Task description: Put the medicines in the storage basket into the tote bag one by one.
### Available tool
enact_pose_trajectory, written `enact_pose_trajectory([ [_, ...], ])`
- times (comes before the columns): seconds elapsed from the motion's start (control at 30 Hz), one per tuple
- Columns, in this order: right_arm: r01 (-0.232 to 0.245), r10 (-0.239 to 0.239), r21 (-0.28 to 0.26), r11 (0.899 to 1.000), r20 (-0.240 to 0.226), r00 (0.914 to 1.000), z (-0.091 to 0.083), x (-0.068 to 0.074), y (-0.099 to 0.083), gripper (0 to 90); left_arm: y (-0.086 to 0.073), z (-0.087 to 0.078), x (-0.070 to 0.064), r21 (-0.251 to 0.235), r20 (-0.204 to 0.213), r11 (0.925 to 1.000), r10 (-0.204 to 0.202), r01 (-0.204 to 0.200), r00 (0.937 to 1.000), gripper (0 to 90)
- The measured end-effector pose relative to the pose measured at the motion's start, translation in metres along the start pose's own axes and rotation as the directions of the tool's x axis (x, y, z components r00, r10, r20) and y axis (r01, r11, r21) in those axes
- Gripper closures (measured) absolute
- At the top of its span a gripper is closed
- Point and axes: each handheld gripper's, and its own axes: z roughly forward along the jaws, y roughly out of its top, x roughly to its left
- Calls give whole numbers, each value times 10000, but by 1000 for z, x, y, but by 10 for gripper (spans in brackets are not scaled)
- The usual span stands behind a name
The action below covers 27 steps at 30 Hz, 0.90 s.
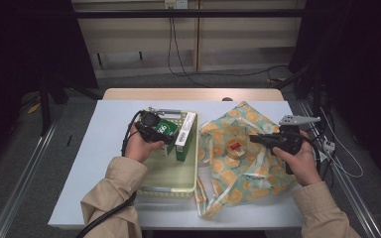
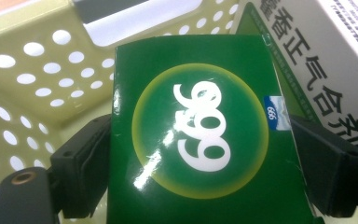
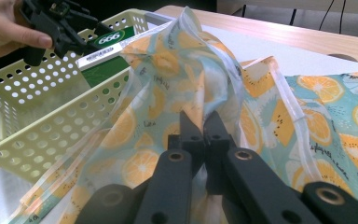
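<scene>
Currently left gripper (image 1: pixel 164 134) clamps the green 999 box (image 2: pixel 200 135) over the yellow basket (image 1: pixel 171 173). Fruit-print bag (image 1: pixel 243 158) lies just right of it; right gripper (image 3: pixel 204 128), jaws pinched together on bag fabric, props the mouth facing the box.

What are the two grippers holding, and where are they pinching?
The left gripper pinches a green box by its two side edges, over the basket. The right gripper pinches a fold of the orange-print bag, lifting it.
</scene>
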Motion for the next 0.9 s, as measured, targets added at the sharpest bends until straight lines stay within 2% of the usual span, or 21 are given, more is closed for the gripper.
enact_pose_trajectory([
  [0.07, -2, 2, -28, 10000, -2, 10000, 0, 0, 0, 900, -2, 1, -1, -127, -21, 9999, -4, 3, 10000, 118],
  [0.23, 12, -12, 9, 10000, 3, 10000, 1, 2, 0, 900, -5, 3, -4, 109, -176, 9995, 289, -287, 9994, 91],
  [0.47, 25, -25, -39, 10000, 77, 10000, 0, 1, 0, 900, -4, -3, -5, -19, -159, 10000, -9, 9, 9999, 162],
  [0.57, 46, -46, -24, 10000, 74, 10000, 0, 2, 0, 900, 0, -13, -5, -121, -97, 9999, -46, 45, 9999, 167],
  [0.8, 35, -34, -52, 10000, 105, 9999, -1, 2, 1, 900, 12, -44, -1, -732, 31, 9969, -291, 293, 9996, 174],
  [0.83, 31, -31, -62, 10000, 105, 9999, -1, 2, 1, 900, 14, -49, 1, -676, 79, 9975, -210, 215, 9997, 176],
  [0.9, 28, -27, -69, 10000, 93, 10000, -1, 2, 1, 900, 16, -57, 1, -923, -2, 9953, -300, 298, 9996, 180],
])
